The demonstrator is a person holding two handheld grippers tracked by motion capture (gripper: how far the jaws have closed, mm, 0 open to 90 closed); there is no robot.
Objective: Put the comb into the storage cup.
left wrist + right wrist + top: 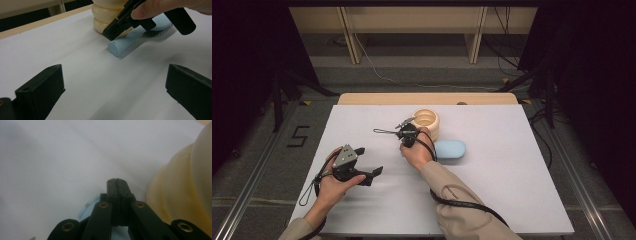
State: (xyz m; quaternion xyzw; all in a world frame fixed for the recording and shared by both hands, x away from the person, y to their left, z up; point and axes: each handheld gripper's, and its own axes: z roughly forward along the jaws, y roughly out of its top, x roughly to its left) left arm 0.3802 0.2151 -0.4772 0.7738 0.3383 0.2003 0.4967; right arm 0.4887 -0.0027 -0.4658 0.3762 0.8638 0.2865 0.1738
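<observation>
Pale-blue plastic cylinder [450, 151] lies at four o'clock of the right gripper [408, 135], whose jaws are closed, empty.

Light falls from above on the white worktop [512, 190], bright against dark, dim surroundings. Soft shadows lie beneath the hands. The right gripper view is hazy, its cream ribbed container [185, 192] blurred; the high view is grainy

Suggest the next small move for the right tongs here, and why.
Probably open the right tongs before going lower: their jaws are pressed together with nothing between them, just above the pale blue cylinder lying beside the cream ribbed container. The left tongs wait open, apart.
</observation>
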